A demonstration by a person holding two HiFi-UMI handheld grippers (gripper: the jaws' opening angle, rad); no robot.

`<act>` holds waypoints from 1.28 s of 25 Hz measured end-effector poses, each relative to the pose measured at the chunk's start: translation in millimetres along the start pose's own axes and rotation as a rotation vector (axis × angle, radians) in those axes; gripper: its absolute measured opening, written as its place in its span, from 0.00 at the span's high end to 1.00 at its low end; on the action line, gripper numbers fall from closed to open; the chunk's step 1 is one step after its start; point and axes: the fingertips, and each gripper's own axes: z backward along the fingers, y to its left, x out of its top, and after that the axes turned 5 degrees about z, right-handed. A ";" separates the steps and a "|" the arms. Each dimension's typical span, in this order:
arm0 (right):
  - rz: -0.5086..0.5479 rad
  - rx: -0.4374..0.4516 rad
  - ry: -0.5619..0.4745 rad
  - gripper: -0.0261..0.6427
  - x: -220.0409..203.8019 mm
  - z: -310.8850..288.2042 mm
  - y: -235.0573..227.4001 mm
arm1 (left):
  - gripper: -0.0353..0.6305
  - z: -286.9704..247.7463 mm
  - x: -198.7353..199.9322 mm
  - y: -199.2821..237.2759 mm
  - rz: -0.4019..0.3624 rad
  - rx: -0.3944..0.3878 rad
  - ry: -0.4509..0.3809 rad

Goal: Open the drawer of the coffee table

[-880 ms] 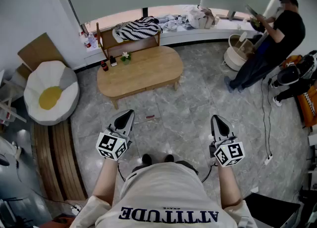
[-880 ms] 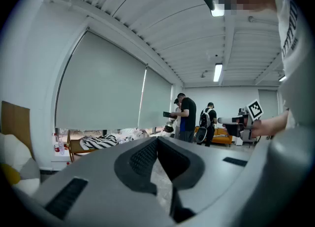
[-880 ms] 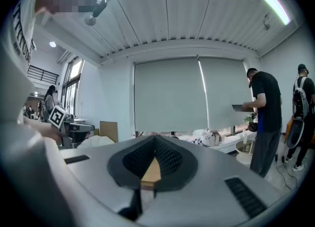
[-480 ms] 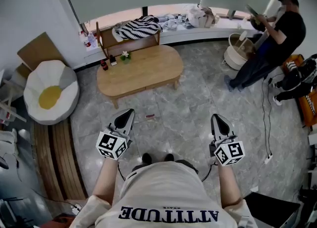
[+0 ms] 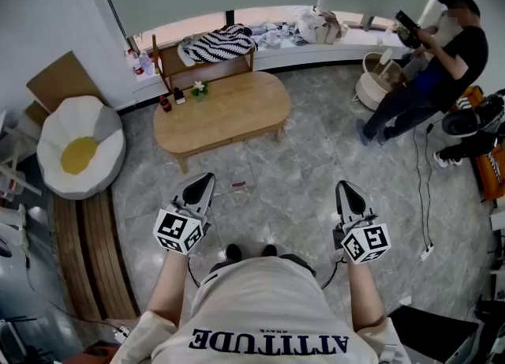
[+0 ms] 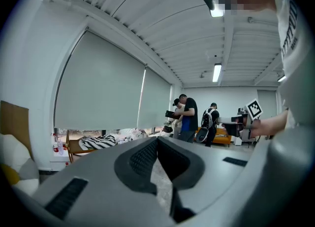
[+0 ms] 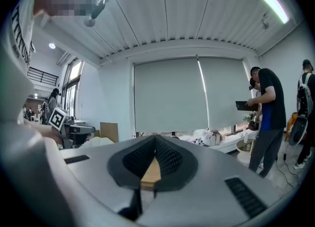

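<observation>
Only the bystander (image 5: 430, 62) at the far right has shifted stance; both grippers hold position. Left gripper (image 5: 206, 180) and right gripper (image 5: 346, 188): jaws pressed together, nothing between them. Coffee table (image 5: 221, 110) stands well ahead of both, untouched, drawer not opened

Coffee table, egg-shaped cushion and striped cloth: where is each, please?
Coffee table (image 5: 225, 110): head view, middle of wooden top.
Egg-shaped cushion (image 5: 79, 155): head view, yellow centre.
Striped cloth (image 5: 221, 44): head view, its middle.

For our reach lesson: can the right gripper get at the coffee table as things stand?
Probably not: the right gripper hangs short of the coffee table, though only floor lies between.
</observation>
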 end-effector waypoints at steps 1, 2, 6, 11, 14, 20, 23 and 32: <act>-0.005 0.001 0.000 0.93 -0.2 0.0 0.6 | 0.92 0.5 -0.3 0.2 0.000 -0.001 0.000; -0.009 0.001 0.001 0.93 -0.6 -0.3 1.4 | 0.92 1.1 -0.6 0.8 0.000 -0.001 0.000; -0.012 -0.005 0.005 0.93 -3.3 -1.3 10.0 | 0.92 6.9 -3.1 5.7 0.001 -0.006 0.002; -0.014 -0.013 0.006 0.93 -2.9 -3.2 23.0 | 0.92 14.2 -4.3 14.6 0.005 -0.016 0.009; -0.017 -0.019 0.009 0.93 -2.1 -6.8 30.0 | 0.92 15.8 -5.0 21.1 0.009 -0.026 0.015; -0.011 -0.037 0.021 0.93 -2.9 -10.2 48.6 | 0.92 22.9 -7.1 34.0 0.013 -0.054 0.024; -0.008 -0.045 0.025 0.93 -4.5 -11.7 57.5 | 0.92 26.8 -9.2 40.1 0.012 -0.068 0.030; -0.012 -0.058 0.035 0.93 -10.3 -19.3 84.7 | 0.92 42.8 -15.3 59.8 0.006 -0.087 0.049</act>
